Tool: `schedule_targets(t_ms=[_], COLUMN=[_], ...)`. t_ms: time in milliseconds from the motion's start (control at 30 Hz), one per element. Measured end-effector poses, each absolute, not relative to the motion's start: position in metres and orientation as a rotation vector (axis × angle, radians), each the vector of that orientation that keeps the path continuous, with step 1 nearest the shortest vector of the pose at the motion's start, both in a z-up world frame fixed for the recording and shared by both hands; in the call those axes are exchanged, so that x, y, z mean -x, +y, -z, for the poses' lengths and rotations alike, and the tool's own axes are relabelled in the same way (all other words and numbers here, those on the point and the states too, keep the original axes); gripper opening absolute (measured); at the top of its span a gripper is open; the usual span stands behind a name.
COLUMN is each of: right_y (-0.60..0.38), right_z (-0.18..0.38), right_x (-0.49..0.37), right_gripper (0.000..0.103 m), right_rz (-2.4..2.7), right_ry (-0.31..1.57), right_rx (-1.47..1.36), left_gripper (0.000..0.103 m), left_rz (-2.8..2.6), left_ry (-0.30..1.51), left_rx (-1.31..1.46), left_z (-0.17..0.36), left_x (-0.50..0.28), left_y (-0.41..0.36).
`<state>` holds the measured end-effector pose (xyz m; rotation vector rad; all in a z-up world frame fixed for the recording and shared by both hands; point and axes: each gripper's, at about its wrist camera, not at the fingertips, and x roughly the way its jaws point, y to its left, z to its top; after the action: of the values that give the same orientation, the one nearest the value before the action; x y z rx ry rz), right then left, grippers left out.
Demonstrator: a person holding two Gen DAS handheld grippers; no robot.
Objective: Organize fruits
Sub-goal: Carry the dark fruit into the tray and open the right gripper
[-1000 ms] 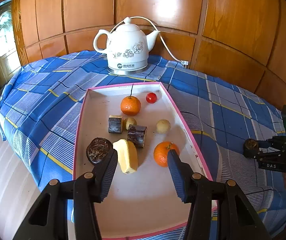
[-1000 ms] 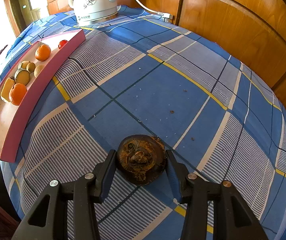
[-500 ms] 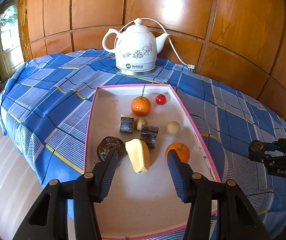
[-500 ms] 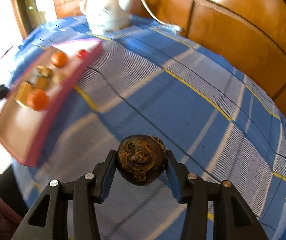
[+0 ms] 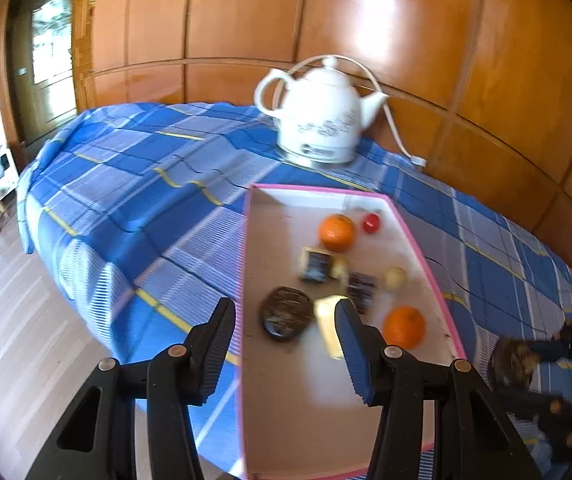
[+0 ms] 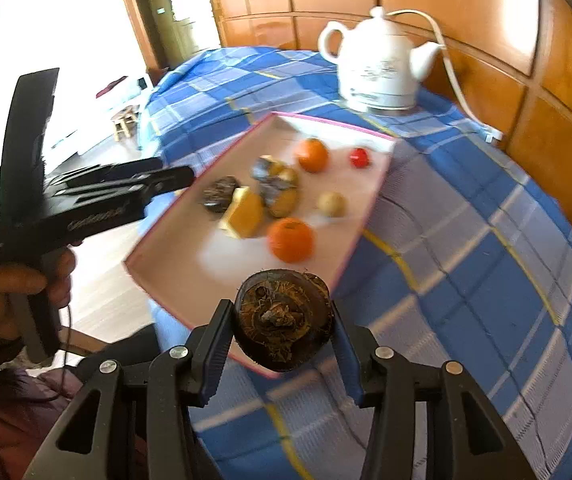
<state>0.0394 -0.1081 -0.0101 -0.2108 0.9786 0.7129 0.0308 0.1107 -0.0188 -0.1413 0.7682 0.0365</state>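
A dark, rough-skinned round fruit (image 6: 283,326) sits clamped between the fingers of the right gripper (image 6: 281,334), held in the air above the near corner of a pink-rimmed tray (image 6: 370,216) on a table draped in a blue plaid cloth (image 6: 466,264). The left gripper (image 5: 283,338) hangs over the tray's left edge with its fingers apart and nothing between them; a hand (image 6: 13,292) grips its handle. In the tray lie two oranges (image 5: 403,327), a small red fruit (image 5: 370,223), a yellow wedge (image 5: 328,326), a second dark round fruit (image 5: 286,312) and several blurred pieces. A white kettle (image 5: 324,116) stands behind the tray.
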Motion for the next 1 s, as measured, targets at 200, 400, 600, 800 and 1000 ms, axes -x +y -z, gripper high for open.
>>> schedule_targets(t_ms=[200, 400, 600, 800, 1000], right_y=[-0.072, -0.044, -0.041, -0.046, -0.039], right_z=[0.021, 0.052, 0.070, 0.065, 0.064], right_x=[-0.049, -0.075, -0.077, -0.069, -0.086], right_gripper=[0.048, 0.049, 0.049, 0.049, 0.048], right_rz=[-0.743, -0.740, -0.725, -0.726, -0.669], right_ry=[1.022, 1.125, 1.164, 1.125, 1.079], right_rx=[0.254, 0.280, 0.280, 0.270, 0.246], left_gripper=[0.052, 0.052, 0.052, 0.052, 0.052], left_rz=[-0.071, -0.055, -0.053, -0.045, -0.038], left_ry=[0.769, 0.782, 0.793, 0.800, 0.801], left_rx=[0.165, 0.170, 0.175, 0.179, 0.170], left_z=[0.021, 0.026, 0.030, 0.033, 0.032], left_x=[-0.028, -0.028, -0.029, -0.029, -0.029], left_y=[0.128, 0.127, 0.127, 0.125, 0.120])
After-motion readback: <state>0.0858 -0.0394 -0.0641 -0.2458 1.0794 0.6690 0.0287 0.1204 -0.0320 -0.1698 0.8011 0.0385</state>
